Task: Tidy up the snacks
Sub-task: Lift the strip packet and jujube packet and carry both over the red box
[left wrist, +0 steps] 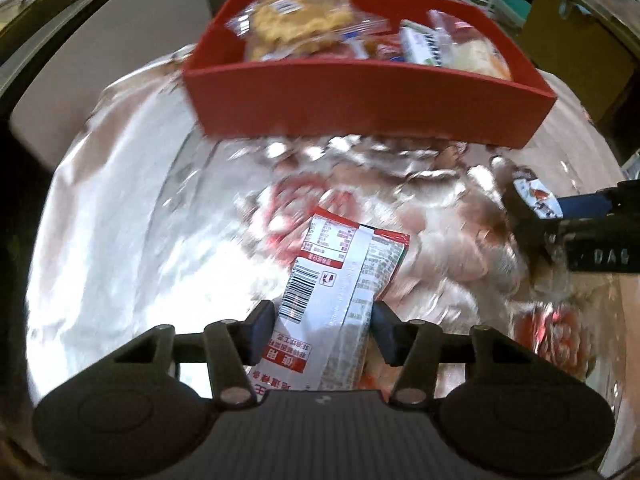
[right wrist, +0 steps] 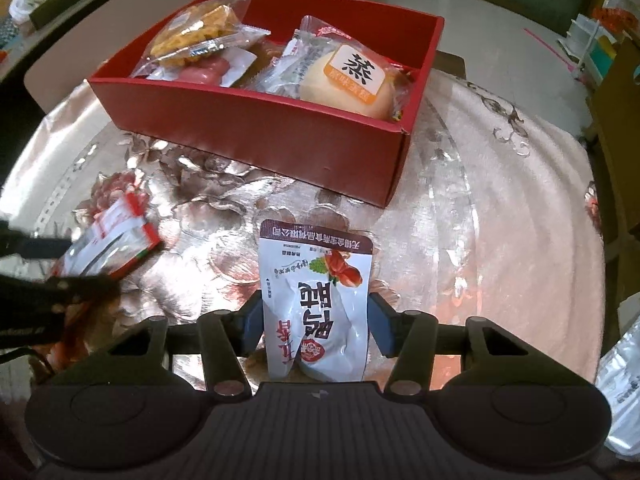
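Note:
A red box [left wrist: 360, 96] holding several wrapped snacks stands at the far side of the table; it also shows in the right wrist view [right wrist: 256, 128]. My left gripper [left wrist: 320, 320] is shut on a red-and-white snack packet [left wrist: 340, 276] held above the cloth. My right gripper [right wrist: 316, 316] is shut on a white snack pouch [right wrist: 316, 292] with a brown top edge. The right gripper with its pouch shows at the right of the left wrist view [left wrist: 536, 200]. The left gripper with its packet shows at the left of the right wrist view [right wrist: 108, 244].
A shiny pink flowered tablecloth [right wrist: 500, 200] covers the round table. A round bun with an orange label [right wrist: 352, 80] and a yellow cracker pack [right wrist: 196, 32] lie in the box. A chair [right wrist: 616, 128] stands at the right. A clear bag [right wrist: 620, 392] lies at the right edge.

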A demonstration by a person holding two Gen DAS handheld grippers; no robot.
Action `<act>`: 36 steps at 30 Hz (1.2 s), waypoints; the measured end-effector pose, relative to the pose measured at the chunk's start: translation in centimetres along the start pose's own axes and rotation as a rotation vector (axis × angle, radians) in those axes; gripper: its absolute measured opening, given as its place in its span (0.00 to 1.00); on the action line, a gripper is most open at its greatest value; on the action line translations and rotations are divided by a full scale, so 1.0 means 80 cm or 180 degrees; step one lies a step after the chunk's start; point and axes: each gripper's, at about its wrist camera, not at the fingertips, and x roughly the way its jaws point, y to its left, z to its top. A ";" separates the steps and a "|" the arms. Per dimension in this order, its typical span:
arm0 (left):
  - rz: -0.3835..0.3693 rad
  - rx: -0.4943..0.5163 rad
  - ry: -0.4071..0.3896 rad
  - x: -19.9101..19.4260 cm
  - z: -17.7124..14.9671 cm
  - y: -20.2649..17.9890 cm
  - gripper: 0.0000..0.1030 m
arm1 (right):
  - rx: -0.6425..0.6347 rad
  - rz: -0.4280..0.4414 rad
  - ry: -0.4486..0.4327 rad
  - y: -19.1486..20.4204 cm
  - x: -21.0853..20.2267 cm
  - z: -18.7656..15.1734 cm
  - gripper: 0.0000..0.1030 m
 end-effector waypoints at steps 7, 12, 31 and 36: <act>-0.0073 -0.0303 -0.0073 -0.016 -0.009 0.033 0.43 | -0.0030 0.0054 -0.0079 0.018 -0.010 0.003 0.59; -0.0303 -0.0512 -0.0204 -0.030 0.006 0.045 0.43 | 0.0091 0.0111 -0.0307 0.018 -0.039 0.008 0.59; -0.0548 -0.0554 -0.0642 -0.065 0.064 0.035 0.43 | 0.0225 0.0243 -0.0743 0.010 -0.085 0.039 0.59; -0.0493 -0.0461 -0.0751 -0.070 0.082 0.029 0.43 | 0.0215 0.0245 -0.0806 0.014 -0.088 0.050 0.59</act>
